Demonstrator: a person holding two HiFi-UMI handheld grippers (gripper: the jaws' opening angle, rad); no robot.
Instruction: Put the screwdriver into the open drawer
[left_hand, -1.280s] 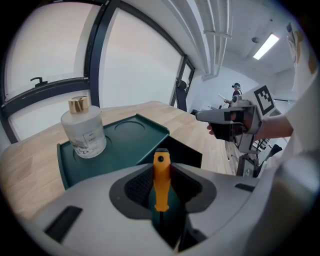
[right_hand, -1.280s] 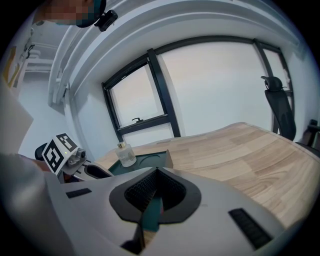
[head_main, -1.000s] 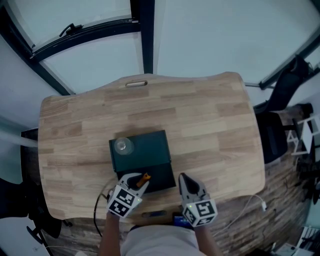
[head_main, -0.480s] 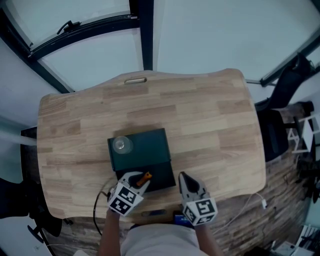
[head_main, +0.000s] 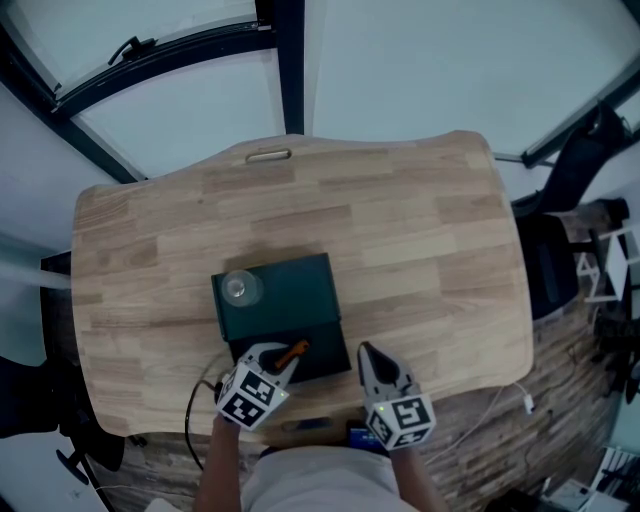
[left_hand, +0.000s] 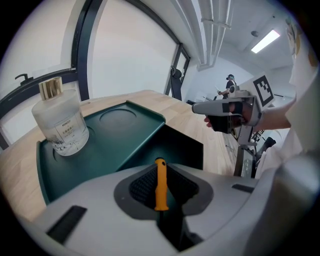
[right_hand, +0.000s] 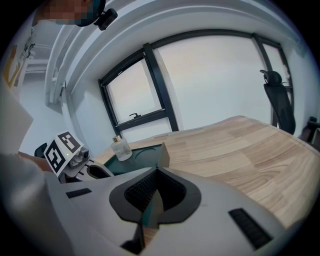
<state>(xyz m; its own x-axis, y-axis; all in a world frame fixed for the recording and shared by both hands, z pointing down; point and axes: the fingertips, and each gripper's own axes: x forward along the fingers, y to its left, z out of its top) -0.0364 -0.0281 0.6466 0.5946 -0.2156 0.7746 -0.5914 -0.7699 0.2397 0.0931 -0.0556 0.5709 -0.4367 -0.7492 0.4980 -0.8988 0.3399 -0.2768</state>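
Note:
The screwdriver (head_main: 293, 352), with an orange handle (left_hand: 160, 192), sits between the jaws of my left gripper (head_main: 280, 362) (left_hand: 160, 169). Those jaws have just been closing and now press on the handle. The gripper hovers over the open drawer (head_main: 318, 362) (left_hand: 182, 147) at the front of a dark green box (head_main: 290, 295) (left_hand: 112, 137). Just right of the drawer, my right gripper (head_main: 365, 353) (right_hand: 155, 192) is shut with nothing in it. It also shows in the left gripper view (left_hand: 227, 110).
A clear glass bottle (head_main: 238, 288) (left_hand: 60, 122) (right_hand: 120, 147) with a gold cap stands on the box's top left corner. The box rests on a wooden table (head_main: 420, 250) near its front edge. A cable (head_main: 192, 420) hangs off that edge.
The orange handle has tipped slightly further up and to the right in the left gripper. Both grippers have stayed in place.

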